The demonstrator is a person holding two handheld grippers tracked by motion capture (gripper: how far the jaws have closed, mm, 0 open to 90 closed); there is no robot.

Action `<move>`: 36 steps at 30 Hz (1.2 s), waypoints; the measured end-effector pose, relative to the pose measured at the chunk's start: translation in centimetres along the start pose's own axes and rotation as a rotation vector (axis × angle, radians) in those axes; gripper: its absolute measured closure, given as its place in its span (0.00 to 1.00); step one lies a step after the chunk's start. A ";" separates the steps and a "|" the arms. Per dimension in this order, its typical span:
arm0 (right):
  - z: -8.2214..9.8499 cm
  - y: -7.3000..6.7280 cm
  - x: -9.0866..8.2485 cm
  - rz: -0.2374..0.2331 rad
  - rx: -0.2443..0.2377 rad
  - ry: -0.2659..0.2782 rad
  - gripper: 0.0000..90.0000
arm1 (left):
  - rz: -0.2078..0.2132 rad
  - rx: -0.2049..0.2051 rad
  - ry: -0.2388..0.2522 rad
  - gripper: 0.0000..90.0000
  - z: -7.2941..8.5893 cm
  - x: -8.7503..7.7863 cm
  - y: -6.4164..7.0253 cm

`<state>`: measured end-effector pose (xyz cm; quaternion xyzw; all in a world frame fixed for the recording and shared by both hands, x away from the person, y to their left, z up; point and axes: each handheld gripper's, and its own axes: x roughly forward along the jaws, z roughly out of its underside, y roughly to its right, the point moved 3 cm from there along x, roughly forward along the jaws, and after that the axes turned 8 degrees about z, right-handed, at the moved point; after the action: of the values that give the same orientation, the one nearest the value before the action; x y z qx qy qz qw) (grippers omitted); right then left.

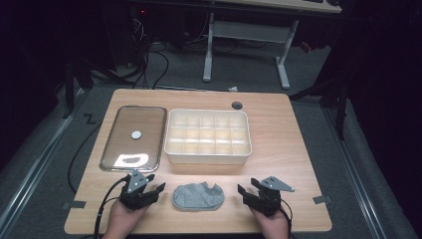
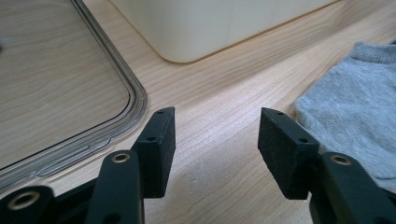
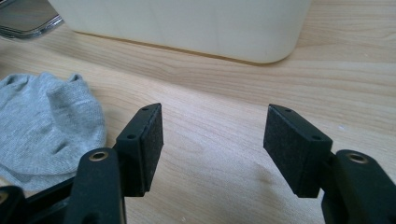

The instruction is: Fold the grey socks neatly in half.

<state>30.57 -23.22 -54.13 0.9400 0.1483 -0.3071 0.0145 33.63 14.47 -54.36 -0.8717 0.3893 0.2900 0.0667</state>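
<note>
A grey sock (image 1: 198, 196) lies flat near the front edge of the wooden table (image 1: 278, 149), between my two grippers. My left gripper (image 1: 149, 185) rests to the sock's left, open, with nothing between its jaws. In the left gripper view the left gripper (image 2: 215, 140) shows bare wood in its gap, and the sock (image 2: 355, 107) lies at the right. My right gripper (image 1: 249, 190) sits to the sock's right, also open and empty. Seen along the right gripper (image 3: 214, 140), the sock (image 3: 46, 121) lies at the left.
A cream divided box (image 1: 208, 137) with several compartments stands mid-table, beyond the sock. Its clear lid (image 1: 133, 138) lies flat to its left, with a white disc (image 1: 136, 134) on it. A cable hole (image 1: 237, 105) is at the back edge. The box wall (image 2: 219, 23) (image 3: 187, 23) faces both grippers.
</note>
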 end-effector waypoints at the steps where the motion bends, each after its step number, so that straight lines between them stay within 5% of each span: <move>1: 0.0 -0.1 0.0 -0.001 -0.005 0.004 0.43 | -0.001 -0.005 0.005 0.54 0.0 0.0 0.0; 12: -0.2 -1.2 -0.1 -0.013 -0.039 -0.005 0.40 | 0.015 -0.019 0.012 0.54 0.0 0.0 0.3; 19: -0.3 -2.5 -0.1 -0.071 -0.055 -0.018 0.34 | 0.041 -0.039 0.018 0.53 -0.1 0.0 1.1; 25: -0.4 -4.1 -0.3 -0.129 -0.070 -0.037 0.38 | 0.067 -0.013 0.013 0.53 -0.3 0.3 2.4; 36: -0.2 -5.9 -0.1 -0.144 -0.103 -0.048 0.58 | 0.123 0.088 -0.023 0.56 -0.2 1.0 5.4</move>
<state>28.89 -17.54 -53.50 0.9171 0.2308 -0.3219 0.0441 30.42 10.03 -54.16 -0.8389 0.4539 0.2862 0.0916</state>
